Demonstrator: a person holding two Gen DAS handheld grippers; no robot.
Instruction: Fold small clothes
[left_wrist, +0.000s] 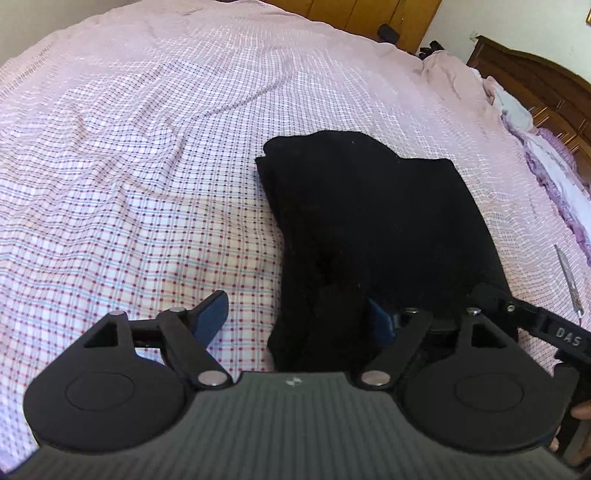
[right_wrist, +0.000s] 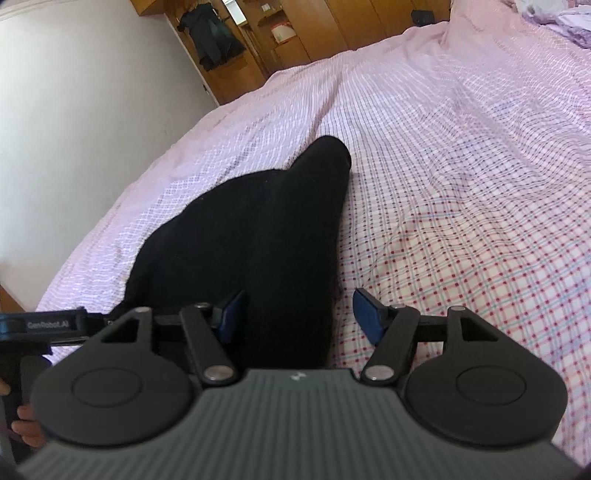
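Black garment (left_wrist: 373, 229) folded on checked bedspread (left_wrist: 129, 166); both grippers' fingers spread, bedspread leftward bare.

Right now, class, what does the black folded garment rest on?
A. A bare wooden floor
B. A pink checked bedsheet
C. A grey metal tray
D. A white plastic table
B: in both wrist views the black folded garment lies flat on the pink checked bedsheet, which spreads around it on every visible side.
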